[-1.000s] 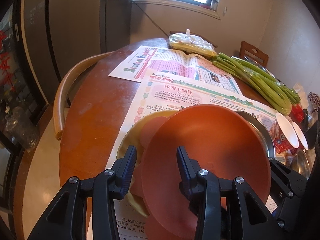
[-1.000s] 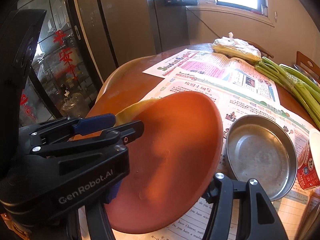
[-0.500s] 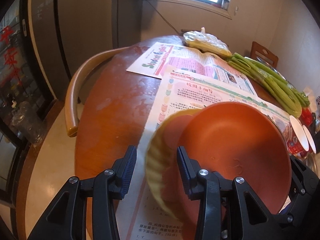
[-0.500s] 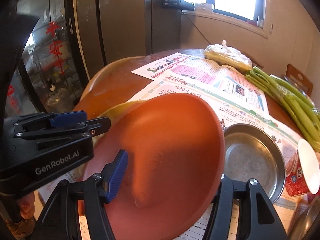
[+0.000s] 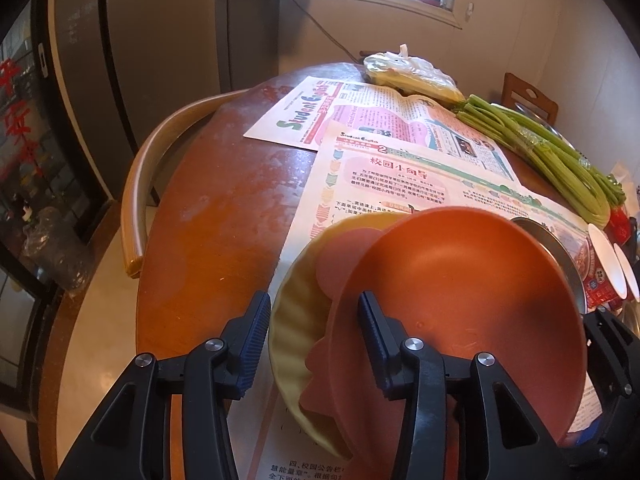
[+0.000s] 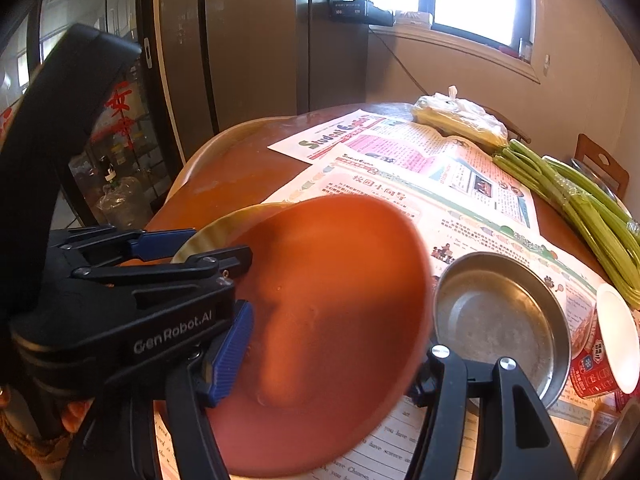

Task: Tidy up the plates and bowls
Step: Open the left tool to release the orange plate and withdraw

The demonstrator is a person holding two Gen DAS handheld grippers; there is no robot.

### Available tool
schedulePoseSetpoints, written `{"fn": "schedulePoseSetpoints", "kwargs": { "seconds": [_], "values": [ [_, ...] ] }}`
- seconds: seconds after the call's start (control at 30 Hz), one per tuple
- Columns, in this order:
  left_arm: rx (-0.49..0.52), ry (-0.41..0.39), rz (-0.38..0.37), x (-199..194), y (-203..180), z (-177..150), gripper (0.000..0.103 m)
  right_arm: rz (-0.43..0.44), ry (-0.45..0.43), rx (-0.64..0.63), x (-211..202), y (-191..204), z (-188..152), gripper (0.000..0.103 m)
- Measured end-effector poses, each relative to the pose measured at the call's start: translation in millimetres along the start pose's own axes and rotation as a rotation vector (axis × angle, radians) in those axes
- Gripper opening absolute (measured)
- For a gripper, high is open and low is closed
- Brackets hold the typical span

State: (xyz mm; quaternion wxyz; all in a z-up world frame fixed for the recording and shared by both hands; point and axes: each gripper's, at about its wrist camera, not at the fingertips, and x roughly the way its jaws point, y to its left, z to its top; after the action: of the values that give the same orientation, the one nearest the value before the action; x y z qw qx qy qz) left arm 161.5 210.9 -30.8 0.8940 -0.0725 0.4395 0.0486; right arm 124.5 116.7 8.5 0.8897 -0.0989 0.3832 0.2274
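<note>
A large orange plate point(image 5: 460, 304) stands tilted on edge over a yellow fluted plate point(image 5: 296, 300) with a pink plate point(image 5: 344, 248) inside it. My left gripper point(image 5: 312, 344) is open, its fingers either side of the yellow plate's near rim. In the right wrist view the orange plate point(image 6: 332, 320) fills the space between the open fingers of my right gripper point(image 6: 328, 352); a firm grip is not visible. The left gripper point(image 6: 152, 264) shows there at the left. A steel dish point(image 6: 500, 320) lies right of the orange plate.
Newspapers point(image 5: 400, 148) cover the round wooden table point(image 5: 224, 208). Green celery stalks point(image 5: 540, 152) and a bagged item point(image 5: 408, 72) lie at the back right. A red paper cup point(image 6: 604, 356) lies on its side by the steel dish. A curved chair back point(image 5: 160, 164) stands at the left edge.
The orange plate has tipped up more and shifted right, uncovering more of the yellow and pink plates. Both grippers have risen and pulled back a little.
</note>
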Motion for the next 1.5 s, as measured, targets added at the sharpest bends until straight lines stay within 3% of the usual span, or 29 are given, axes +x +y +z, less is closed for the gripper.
{"fn": "schedulePoseSetpoints", "kwargs": {
  "seconds": [0.43, 0.73, 0.9, 1.3, 1.5],
  "values": [
    [-0.025, 0.001, -0.006, -4.7, 6.4, 3.5, 0.048, -0.012, -0.03, -0.001, -10.6, -5.4, -8.6, 0.064],
    [-0.005, 0.037, -0.026, 2.1, 2.9, 6.4, 0.048, -0.115, -0.068, -0.062, 5.1, 11.7, 1.6, 0.065],
    [0.004, 0.053, -0.004, 6.7, 2.4, 9.6, 0.048, -0.122, -0.058, -0.076, 14.0, 14.7, 9.9, 0.066],
    [0.021, 0.038, -0.011, 3.3, -11.6, 8.7, 0.048, 0.041, -0.003, 0.064, 3.9, -15.2, 0.9, 0.066],
    [0.003, 0.01, -0.006, 0.0, -15.4, 8.7, 0.048, 0.053, -0.033, 0.097, -11.8, -29.2, -3.4, 0.066]
  ]
}}
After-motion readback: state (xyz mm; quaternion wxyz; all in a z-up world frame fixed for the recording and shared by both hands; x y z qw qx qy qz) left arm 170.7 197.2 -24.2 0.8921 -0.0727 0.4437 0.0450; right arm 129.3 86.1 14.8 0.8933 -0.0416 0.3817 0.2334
